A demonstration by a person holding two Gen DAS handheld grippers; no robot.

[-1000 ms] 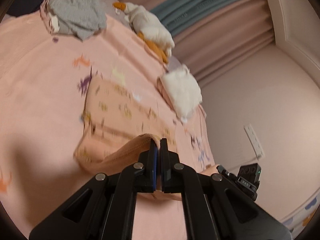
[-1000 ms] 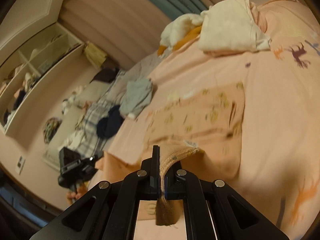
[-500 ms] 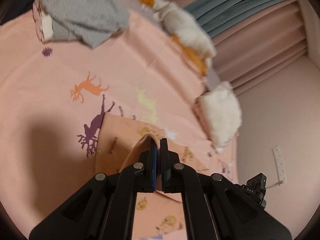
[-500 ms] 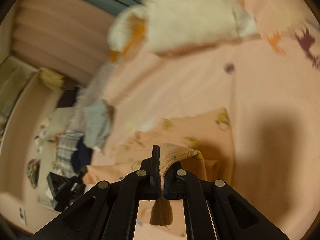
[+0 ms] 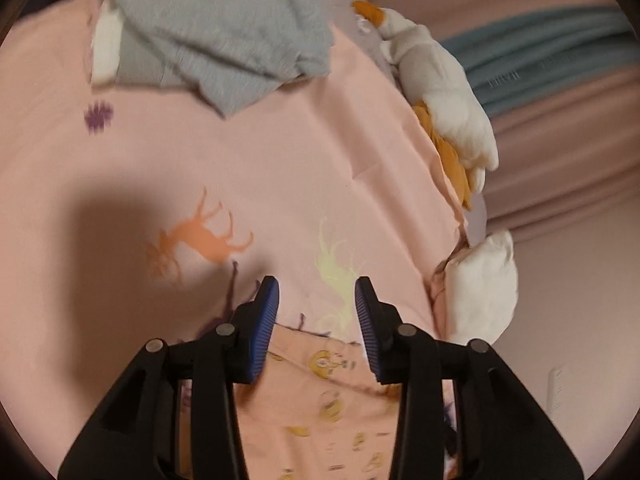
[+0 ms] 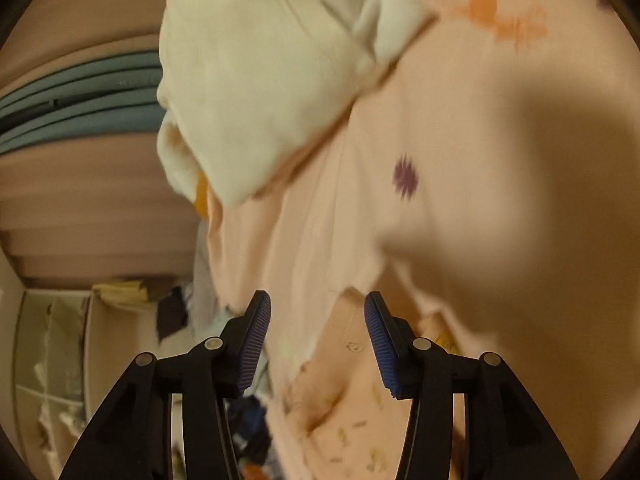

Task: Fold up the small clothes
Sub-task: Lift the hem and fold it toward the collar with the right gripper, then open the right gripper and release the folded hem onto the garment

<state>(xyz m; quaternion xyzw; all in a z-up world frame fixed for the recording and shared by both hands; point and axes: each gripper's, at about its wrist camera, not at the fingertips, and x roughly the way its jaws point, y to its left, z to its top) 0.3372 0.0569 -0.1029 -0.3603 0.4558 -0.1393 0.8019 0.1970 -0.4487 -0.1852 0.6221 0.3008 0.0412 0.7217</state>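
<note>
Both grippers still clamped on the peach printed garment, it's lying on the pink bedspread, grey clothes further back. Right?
Not clamped. Both wrist views show the left gripper and right gripper with jaws just opened, pads clear of the garment, which lies between and below them on the bedspread. Grey clothes do sit further back.

- We see the peach garment [image 5: 320, 392] as soft matt cloth with small printed motifs.
- The pink bedsheet [image 5: 280, 168] looks like smooth matt cotton.
- The grey clothes [image 5: 224, 40] look fuzzy.
- The left gripper [image 5: 316, 300] shows matt black plastic, ribbed blue pads [image 5: 264, 328] and metal screws.
</note>
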